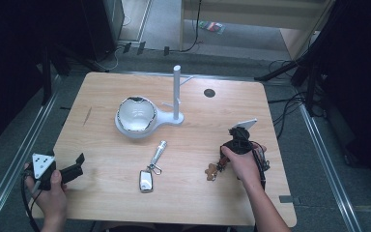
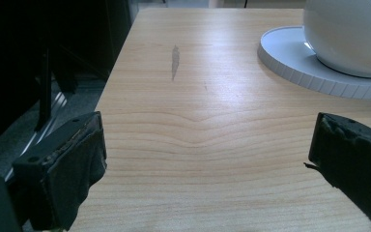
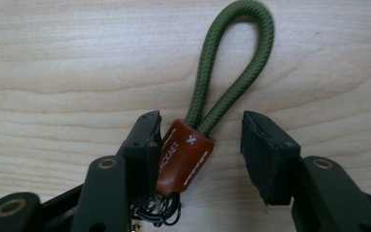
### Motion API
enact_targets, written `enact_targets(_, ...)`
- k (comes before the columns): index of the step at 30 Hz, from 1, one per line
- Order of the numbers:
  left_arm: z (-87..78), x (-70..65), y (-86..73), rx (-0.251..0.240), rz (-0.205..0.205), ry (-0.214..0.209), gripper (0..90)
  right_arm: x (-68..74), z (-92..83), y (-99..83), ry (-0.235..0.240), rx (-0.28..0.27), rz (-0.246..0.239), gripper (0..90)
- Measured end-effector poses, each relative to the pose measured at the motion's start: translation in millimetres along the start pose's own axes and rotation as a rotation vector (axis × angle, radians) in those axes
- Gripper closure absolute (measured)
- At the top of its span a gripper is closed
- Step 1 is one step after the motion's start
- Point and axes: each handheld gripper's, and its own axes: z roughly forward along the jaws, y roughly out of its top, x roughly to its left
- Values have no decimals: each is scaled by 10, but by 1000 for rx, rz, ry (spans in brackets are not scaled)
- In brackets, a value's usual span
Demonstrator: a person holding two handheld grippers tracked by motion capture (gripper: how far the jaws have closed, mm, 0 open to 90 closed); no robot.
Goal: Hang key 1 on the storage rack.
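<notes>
Light wood table (image 1: pixel 101 96) with round cable hole (image 1: pixel 209 93), on grey floor (image 1: pixel 222 58). Metal rails (image 1: pixel 24 145) run along both sides. Dark curtains (image 1: pixel 9 58) left and right. Wooden furniture (image 1: pixel 251 12) behind, cables (image 1: pixel 285 108) on floor.

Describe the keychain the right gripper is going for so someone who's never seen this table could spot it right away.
On the wooden table, look near the right front, under the right gripper. The keychain lies between its jaws: a brown leather tab with a green cord loop. The other keychain, toward the middle, is silver metal with no cord.
</notes>
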Motion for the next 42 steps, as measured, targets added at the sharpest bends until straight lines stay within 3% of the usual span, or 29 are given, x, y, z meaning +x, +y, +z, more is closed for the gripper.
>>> enact_targets(9, 4, -3, 1, 2, 2, 6, 1, 52, 25, -6, 14, 36, -12, 523)
enact_targets(13, 3, 0, 0, 1, -1, 4, 1, 81, 26, -30, -41, 19, -40, 635)
enact_targets(16, 5, 1, 1, 2, -3, 3, 1, 87, 26, -43, -50, 13, -67, 647)
enact_targets(25, 7, 1, 1, 2, -1, 3, 1, 58, 18, -85, -47, -18, -88, 731)
enact_targets(28, 7, 0, 1, 3, 0, 4, 1, 50, 12, -113, -33, -42, -95, 753)
enact_targets(29, 7, 1, 1, 3, 0, 3, 1, 43, -32, -140, -16, -76, -94, 790)
enact_targets(34, 11, -3, 2, 5, 1, 4, 1, 36, -113, -201, 19, -150, -133, 808)
enact_targets(39, 10, -3, 2, 4, 1, 5, 1, 54, -207, -253, 49, -201, -133, 817)
enact_targets(42, 10, -3, 2, 4, 1, 5, 1, 82, -322, -291, 76, -267, -150, 819)
